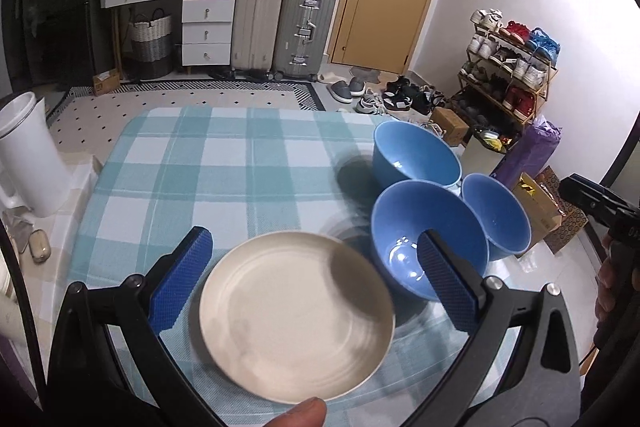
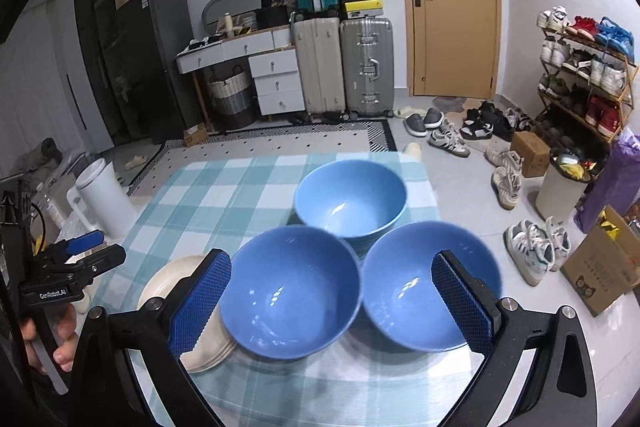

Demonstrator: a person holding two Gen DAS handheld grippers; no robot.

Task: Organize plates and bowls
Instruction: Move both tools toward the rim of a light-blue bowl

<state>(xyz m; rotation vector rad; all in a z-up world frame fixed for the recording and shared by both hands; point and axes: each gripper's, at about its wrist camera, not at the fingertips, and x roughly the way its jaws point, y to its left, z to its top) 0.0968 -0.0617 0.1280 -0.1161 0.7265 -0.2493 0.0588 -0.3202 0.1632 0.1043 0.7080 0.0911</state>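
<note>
Left gripper (image 1: 312, 267): jaws wide open, holding nothing, over the cream plate (image 1: 296, 315).
Right gripper (image 2: 332, 291): wide open, empty, above two blue bowls (image 2: 290, 291).
Third bowl (image 2: 350, 197): at 12 o'clock on the checked cloth (image 2: 224, 187).

left hand-held gripper (image 1: 316, 275): jaws spread wide, holding nothing.
right hand-held gripper (image 2: 332, 295): jaws spread wide, holding nothing.
thumb tip (image 1: 298, 415): at the lower edge of the left view.

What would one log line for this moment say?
left gripper: open, over cream plates | right gripper: open, above blue bowls | three bowls unstacked on checked cloth
</note>
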